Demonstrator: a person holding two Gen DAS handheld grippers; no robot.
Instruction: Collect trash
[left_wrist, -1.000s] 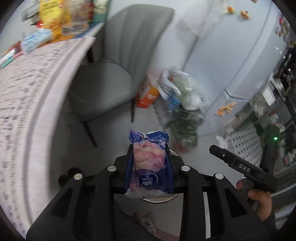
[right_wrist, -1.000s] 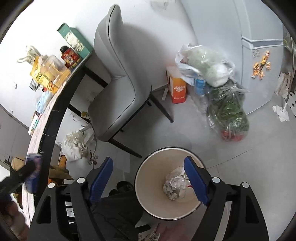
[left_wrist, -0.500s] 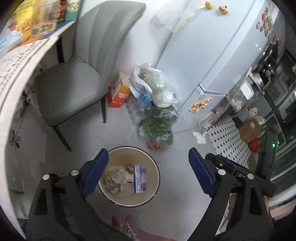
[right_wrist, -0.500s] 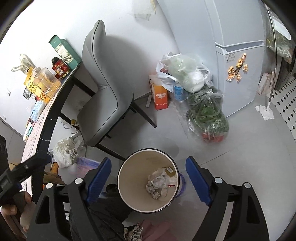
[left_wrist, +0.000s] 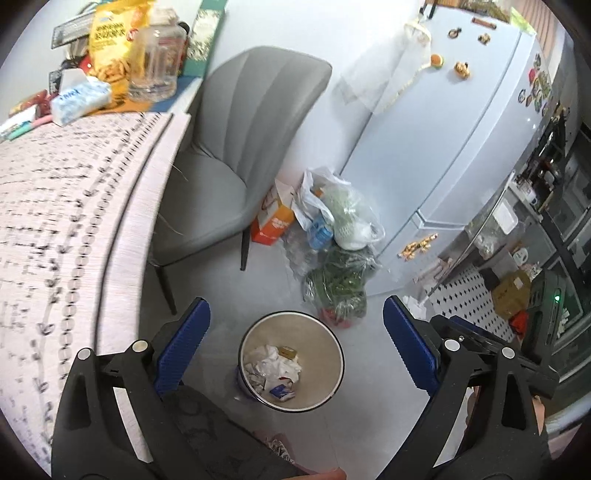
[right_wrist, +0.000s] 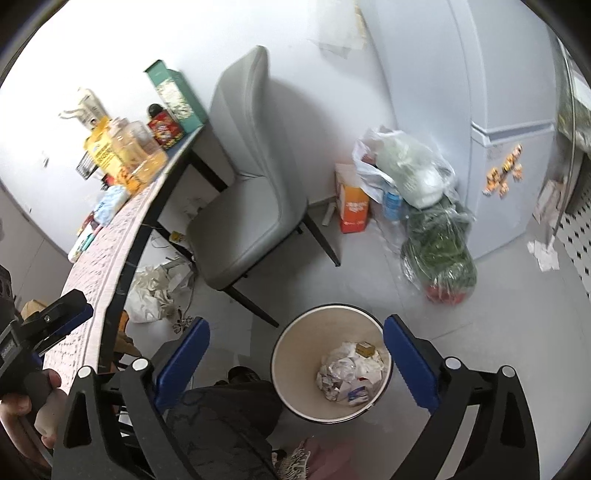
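Biggest thing in the room is the white fridge (left_wrist: 461, 129) with its magnets, standing against the wall, then the patterned surface (left_wrist: 55, 229) running along the left side with a snack bag, a glass jar and a tissue pack pushed to its far end, probably so the near part stays free. A grey chair (left_wrist: 236, 155) is tucked in at the end of it, and next to the chair there's a heap of plastic bags (right_wrist: 424, 206) and an orange carton (right_wrist: 352, 206) parked on the floor between chair and fridge, out of the walkway. The trash bin (left_wrist: 336, 354) sits on the floor just below both cameras, which makes sense since you want it right under you for dropping stuff. Inside it you can see crumpled white paper (right_wrist: 340, 373), a little brown box and a blue-and-white tissue wrapper (left_wrist: 281, 390) lying near the front, so the trash is in the bin and not in anyone's grip. The left tool (left_wrist: 295, 347) hangs over the bin with its blue pads spread wide and nothing between them. The right tool (right_wrist: 295, 354) is the same deal, wide apart and empty, aimed at the bin too. My guess is the next piece gets picked off the surface.
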